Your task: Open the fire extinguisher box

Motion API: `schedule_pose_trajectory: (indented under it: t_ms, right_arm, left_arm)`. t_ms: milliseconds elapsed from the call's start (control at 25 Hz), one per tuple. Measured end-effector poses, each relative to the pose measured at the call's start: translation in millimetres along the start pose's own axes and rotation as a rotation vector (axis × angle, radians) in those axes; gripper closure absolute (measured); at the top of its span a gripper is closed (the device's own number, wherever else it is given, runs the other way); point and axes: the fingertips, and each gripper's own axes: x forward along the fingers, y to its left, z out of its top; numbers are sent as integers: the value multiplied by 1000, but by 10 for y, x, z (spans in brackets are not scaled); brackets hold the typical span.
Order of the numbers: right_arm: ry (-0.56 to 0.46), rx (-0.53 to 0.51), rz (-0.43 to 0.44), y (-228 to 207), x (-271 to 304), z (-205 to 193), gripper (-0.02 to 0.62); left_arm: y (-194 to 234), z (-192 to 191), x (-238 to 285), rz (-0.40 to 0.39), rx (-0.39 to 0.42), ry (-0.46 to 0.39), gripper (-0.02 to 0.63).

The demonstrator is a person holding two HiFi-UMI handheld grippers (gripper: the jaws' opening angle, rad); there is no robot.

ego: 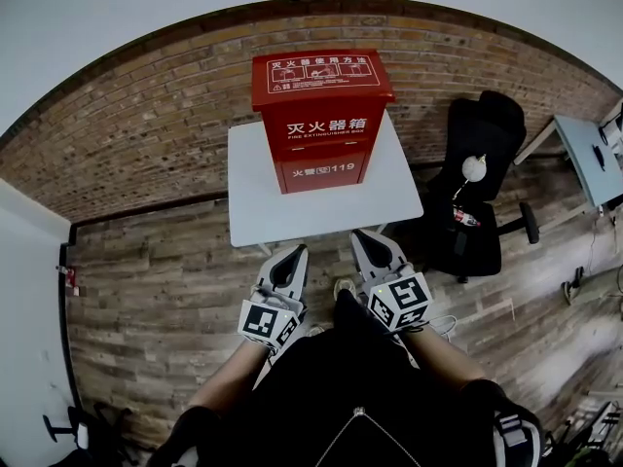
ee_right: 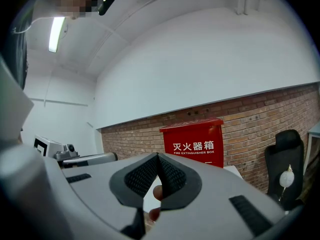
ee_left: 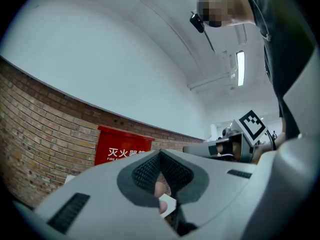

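Approach: left gripper (ego: 291, 255) and right gripper (ego: 366, 238) closed, empty; part your jaws before meeting the fire extinguisher box (ego: 322, 115) lid.

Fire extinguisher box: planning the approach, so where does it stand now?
The fire extinguisher box stands top centre in the head view, on the white table, in front of the brick wall.
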Motion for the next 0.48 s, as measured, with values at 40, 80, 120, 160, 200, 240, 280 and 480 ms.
schedule_pose_trajectory:
  t_ms: [40,80,120,160,200,240,280,480]
  right_arm:
    - [-4,-3,5,-40,61,18,575]
    - [-6,-3,10,-84,119,38,575]
    - [-9,-3,14,-135,175,63,575]
    - [-12,-4,18,-194,232,92,575]
    - [-16,-5,22,-256,294,120,575]
    - [-18,-5,25,-320,361,144,575]
    - [-19,-3,29,-383,431,160,575]
    - [-11,10,56,-717,754,201,575]
  left_arm:
    - [46,-7,52,4,5,-2,560]
    - [86,-13,107,7,4,-6,560]
    - [117,-18,168,9,2,-8,560]
    - [141,-12,241,7,6,-7,560]
    - [164,4,323,6,10,-6,560]
    - [197,19,406,8,12,-4,560]
    - [242,24,485,14,9,0,560]
    - [430,9,891,48,-4,16,560]
